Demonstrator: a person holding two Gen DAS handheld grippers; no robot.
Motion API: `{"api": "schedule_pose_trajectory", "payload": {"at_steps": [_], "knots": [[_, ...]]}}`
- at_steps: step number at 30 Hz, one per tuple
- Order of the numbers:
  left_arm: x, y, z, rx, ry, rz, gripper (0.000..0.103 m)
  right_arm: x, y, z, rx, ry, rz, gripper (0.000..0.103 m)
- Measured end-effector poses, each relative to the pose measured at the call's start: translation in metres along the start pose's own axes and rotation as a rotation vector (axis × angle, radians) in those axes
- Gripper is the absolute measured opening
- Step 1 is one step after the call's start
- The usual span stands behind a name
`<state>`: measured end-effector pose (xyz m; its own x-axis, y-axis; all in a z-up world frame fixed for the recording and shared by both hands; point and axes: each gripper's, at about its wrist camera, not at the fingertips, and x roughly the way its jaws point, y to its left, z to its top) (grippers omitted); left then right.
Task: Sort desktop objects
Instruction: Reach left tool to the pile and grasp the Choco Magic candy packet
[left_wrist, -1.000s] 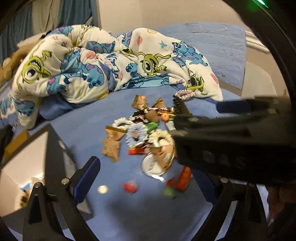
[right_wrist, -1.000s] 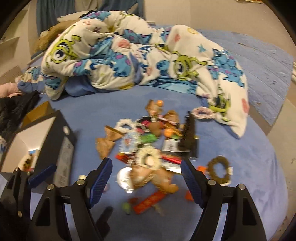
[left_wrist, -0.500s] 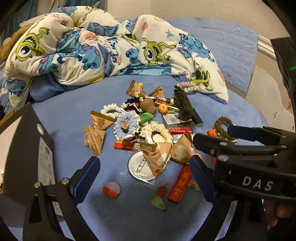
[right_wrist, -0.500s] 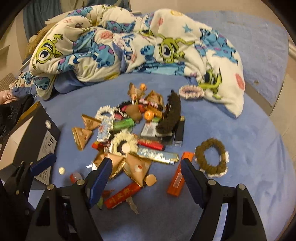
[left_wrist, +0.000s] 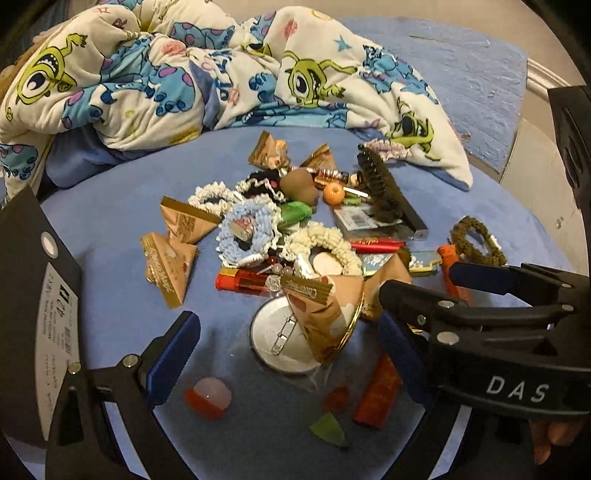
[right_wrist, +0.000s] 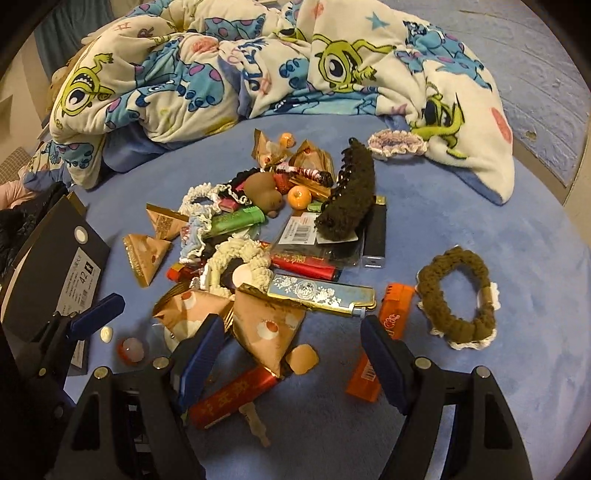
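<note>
A heap of small objects lies on the blue bed cover (right_wrist: 461, 221): triangular snack packets (right_wrist: 266, 325), lighters (right_wrist: 231, 398), a green lighter (right_wrist: 236, 221), hair scrunchies (right_wrist: 458, 299), a brown claw clip (right_wrist: 351, 199), a round badge (left_wrist: 280, 339). My right gripper (right_wrist: 291, 363) is open and empty, low over the near packet and red lighter. My left gripper (left_wrist: 284, 354) is open and empty above the badge. The right gripper (left_wrist: 476, 295) crosses the left wrist view on the right.
A black shoebox (left_wrist: 33, 295) stands at the left; it also shows in the right wrist view (right_wrist: 55, 266). A bundled cartoon-print blanket (left_wrist: 207, 74) lies behind the heap. A red and white ball (left_wrist: 208, 397) and an orange lighter (right_wrist: 380, 354) lie near the front.
Both grippers have come down and closer to the heap. The right gripper has drawn back from covering the left wrist view to its right side.
</note>
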<state>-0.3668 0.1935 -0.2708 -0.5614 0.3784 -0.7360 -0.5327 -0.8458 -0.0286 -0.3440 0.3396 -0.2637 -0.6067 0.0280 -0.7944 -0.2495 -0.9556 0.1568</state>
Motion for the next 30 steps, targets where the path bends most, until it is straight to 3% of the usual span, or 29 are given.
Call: {"api": "schedule_pose_trajectory", "payload": {"at_steps": [10, 15, 16, 20, 25, 30], "knots": [[0.024, 0.001, -0.004, 0.002, 0.046, 0.041, 0.096, 0.023, -0.001, -0.002, 0.005, 0.038, -0.010, 0.078], [0.028, -0.008, -0.007, 0.044, 0.061, 0.028, 0.072, 0.030, 0.010, -0.005, -0.058, 0.028, -0.046, 0.077], [0.028, -0.010, -0.007, 0.052, 0.059, 0.028, 0.071, 0.031, 0.010, -0.005, -0.057, 0.025, -0.044, 0.075], [0.027, -0.012, -0.006, 0.057, 0.056, 0.022, 0.068, 0.029, 0.010, -0.003, -0.061, 0.021, -0.011, 0.043], [0.025, -0.008, -0.005, 0.040, 0.054, 0.005, 0.065, 0.025, 0.010, -0.002, -0.043, 0.027, 0.023, 0.033], [0.023, -0.009, -0.005, 0.049, 0.049, 0.004, 0.062, 0.010, 0.004, 0.005, -0.009, -0.020, 0.049, 0.032]]}}
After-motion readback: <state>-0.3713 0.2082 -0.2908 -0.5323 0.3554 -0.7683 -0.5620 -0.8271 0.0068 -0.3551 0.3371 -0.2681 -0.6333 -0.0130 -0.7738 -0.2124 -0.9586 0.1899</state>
